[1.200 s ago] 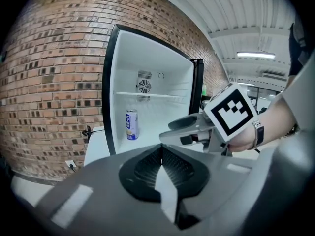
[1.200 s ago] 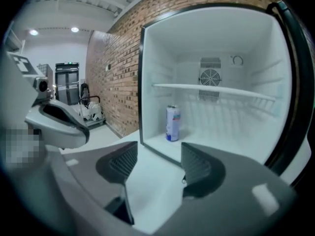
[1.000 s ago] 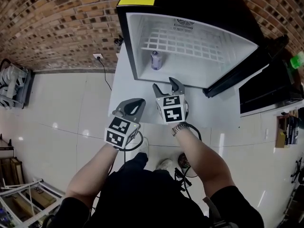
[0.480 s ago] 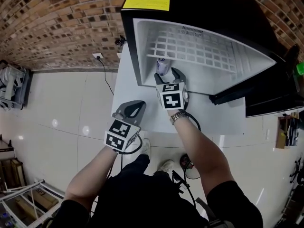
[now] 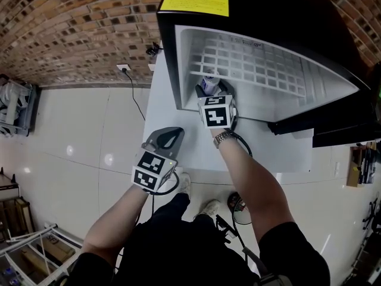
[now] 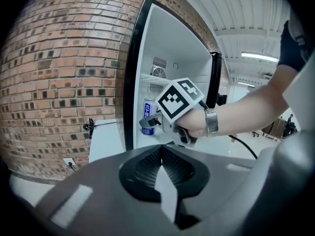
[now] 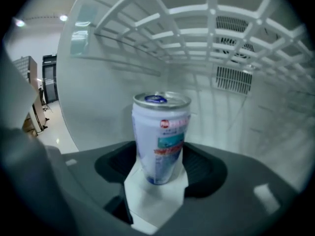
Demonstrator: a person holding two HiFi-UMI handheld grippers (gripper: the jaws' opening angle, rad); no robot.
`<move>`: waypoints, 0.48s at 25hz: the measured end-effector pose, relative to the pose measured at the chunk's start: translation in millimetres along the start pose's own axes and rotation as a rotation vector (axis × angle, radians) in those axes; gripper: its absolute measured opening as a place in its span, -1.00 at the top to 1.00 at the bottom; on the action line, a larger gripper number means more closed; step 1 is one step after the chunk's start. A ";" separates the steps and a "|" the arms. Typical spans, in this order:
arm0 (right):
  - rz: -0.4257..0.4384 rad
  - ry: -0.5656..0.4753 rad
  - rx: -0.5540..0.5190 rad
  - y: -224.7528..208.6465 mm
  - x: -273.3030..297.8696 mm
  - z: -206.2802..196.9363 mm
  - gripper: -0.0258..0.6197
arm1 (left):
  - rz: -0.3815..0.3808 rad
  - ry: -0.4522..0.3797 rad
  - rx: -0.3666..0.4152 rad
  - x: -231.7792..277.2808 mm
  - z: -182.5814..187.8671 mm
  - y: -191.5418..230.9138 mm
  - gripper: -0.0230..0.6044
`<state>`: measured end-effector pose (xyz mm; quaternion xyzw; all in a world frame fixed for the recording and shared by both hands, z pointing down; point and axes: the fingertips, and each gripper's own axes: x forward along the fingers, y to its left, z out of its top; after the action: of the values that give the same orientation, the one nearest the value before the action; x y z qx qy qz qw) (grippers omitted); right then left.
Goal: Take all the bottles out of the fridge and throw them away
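Observation:
A white and blue drink can (image 5: pixel 209 83) stands upright at the front left of the open black fridge (image 5: pixel 171 52), under its wire shelf (image 5: pixel 256 64). My right gripper (image 5: pixel 212 89) reaches into the fridge, open, with one finger on each side of the can. In the right gripper view the can (image 7: pixel 161 136) fills the gap of the right gripper (image 7: pixel 160 155); I cannot tell whether the pads touch it. My left gripper (image 5: pixel 168 137) hangs shut and empty over the white table (image 5: pixel 178 124), short of the fridge. The left gripper view shows the can (image 6: pixel 149 113) beside the right gripper's cube.
The fridge door (image 5: pixel 333 130) stands swung out to the right. Behind the table is a brick wall (image 5: pixel 71 28) with a socket (image 5: pixel 124 68) and a black cable. Pale tiled floor (image 5: pixel 71 154) lies to the left, with racks at its far left edge.
My right gripper has moved forward from the table edge into the fridge until its fingers flank the can. The left gripper has stayed where it was.

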<state>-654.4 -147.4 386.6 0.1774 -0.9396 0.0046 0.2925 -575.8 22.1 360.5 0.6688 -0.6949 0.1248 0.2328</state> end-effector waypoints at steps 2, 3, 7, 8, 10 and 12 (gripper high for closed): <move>-0.003 -0.003 -0.001 -1.3 3.1 2.1 0.00 | 0.002 0.004 -0.005 0.2 -1.7 2.6 0.92; -0.005 -0.006 -0.002 -1.7 3.5 3.3 0.07 | 0.003 0.007 -0.008 0.3 -2.3 3.5 0.92; -0.003 -0.015 0.007 -1.5 0.7 3.2 0.12 | 0.002 0.012 -0.016 1.4 -2.4 4.5 0.92; -0.002 -0.016 0.007 -1.5 -1.4 2.1 0.12 | 0.001 0.013 -0.016 1.7 -2.0 4.0 0.92; 0.002 -0.016 0.005 -1.8 -7.5 -0.7 0.12 | -0.002 0.014 -0.016 2.7 -2.2 1.5 0.92; 0.004 -0.019 0.006 -2.9 -16.5 -3.5 0.12 | -0.007 0.013 -0.015 4.0 -2.7 -3.4 0.92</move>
<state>-638.9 -144.3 380.2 0.1765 -0.9427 0.0062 0.2830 -572.0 19.7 364.3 0.6686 -0.6919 0.1232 0.2430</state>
